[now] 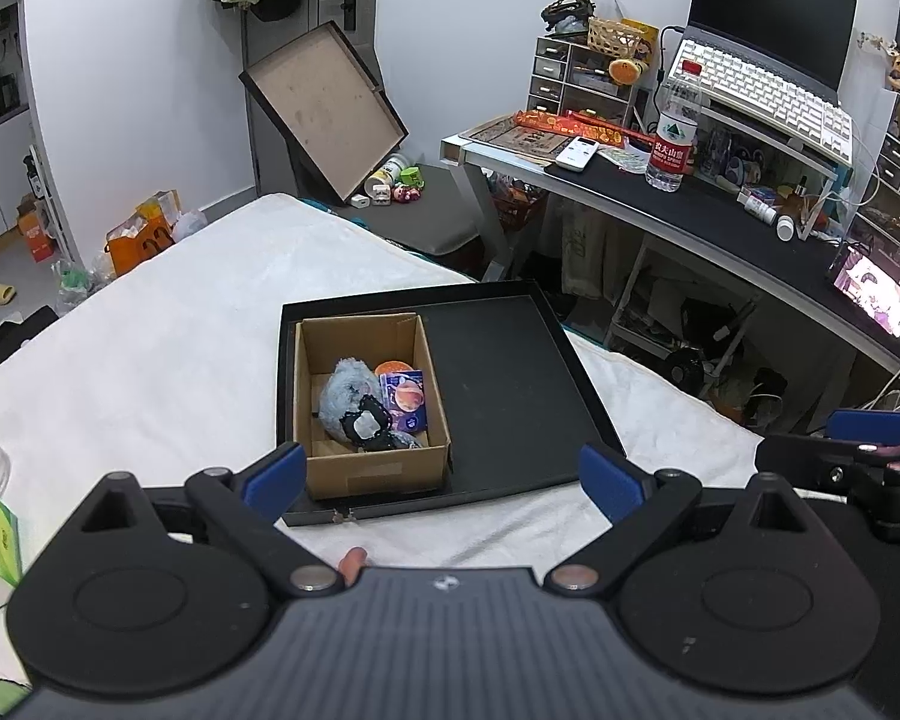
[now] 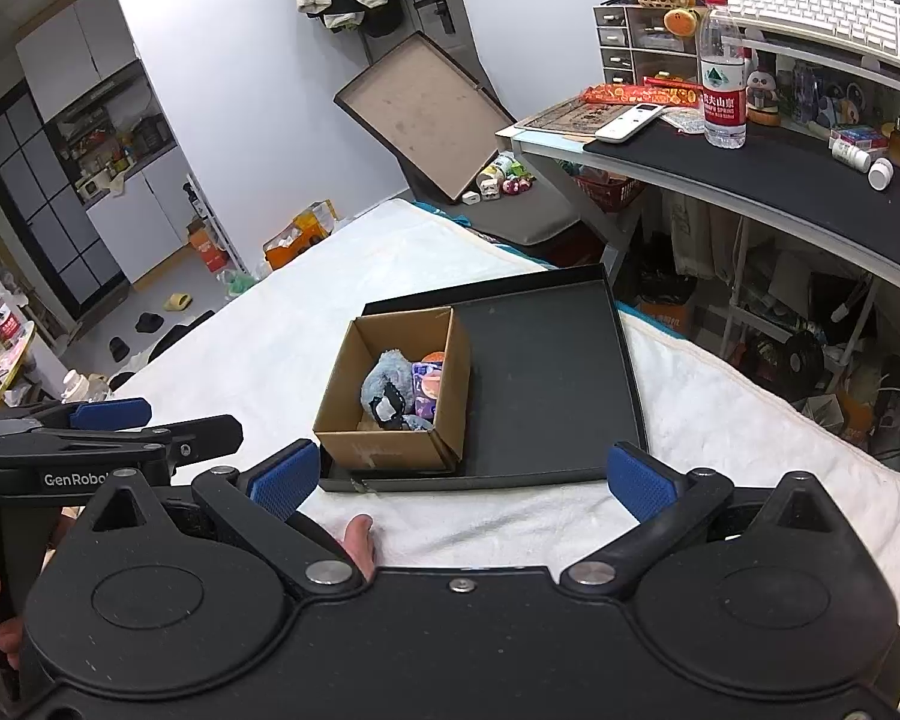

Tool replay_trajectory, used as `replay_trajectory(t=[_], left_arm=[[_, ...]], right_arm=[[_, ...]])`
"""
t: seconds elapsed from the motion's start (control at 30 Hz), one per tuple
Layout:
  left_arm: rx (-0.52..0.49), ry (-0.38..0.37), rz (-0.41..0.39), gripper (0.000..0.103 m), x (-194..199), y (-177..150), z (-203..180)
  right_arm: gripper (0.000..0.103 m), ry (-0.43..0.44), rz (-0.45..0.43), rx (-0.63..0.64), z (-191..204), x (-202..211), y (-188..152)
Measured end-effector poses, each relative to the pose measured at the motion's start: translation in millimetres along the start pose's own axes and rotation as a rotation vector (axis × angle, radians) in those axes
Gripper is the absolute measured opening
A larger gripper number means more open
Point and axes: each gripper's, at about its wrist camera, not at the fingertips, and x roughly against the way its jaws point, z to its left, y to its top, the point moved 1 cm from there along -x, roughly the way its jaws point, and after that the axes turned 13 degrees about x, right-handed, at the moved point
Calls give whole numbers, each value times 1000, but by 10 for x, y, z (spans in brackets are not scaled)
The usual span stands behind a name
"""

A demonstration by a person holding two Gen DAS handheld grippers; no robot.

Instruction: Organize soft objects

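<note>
- Our left gripper (image 1: pixel 441 477) and right gripper (image 2: pixel 462 480) hover spread wide, empty.
- The soft toys (image 1: pixel 351 396) lie in the box (image 1: pixel 378 471), dead ahead; left is nearer.

Left gripper (image 1: pixel 441 477): matte black plastic, two round hubs behind the jaws, angled link arms with silver pivot pins, blue textured pads (image 1: pixel 282 476) on the jaw tips, ribbed grey housing between the hubs. Right gripper (image 2: pixel 463 479): same build, blue dimpled pads (image 2: pixel 641 482), one silver screw centred behind the jaws. White "GenRobo" lettering shows on the left unit's side.
</note>
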Motion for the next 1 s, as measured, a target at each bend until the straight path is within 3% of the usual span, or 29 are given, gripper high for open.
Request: replay_trajectory(t=[0.47,1.0], left_arm=[[-14,40,-42,98,16,-22,-63],[-4,38,-34,99,-2,-25,-66]], right_arm=[[103,-8,15,-11,-16,-13,13],[103,3,19,-21,-47,-38,10]])
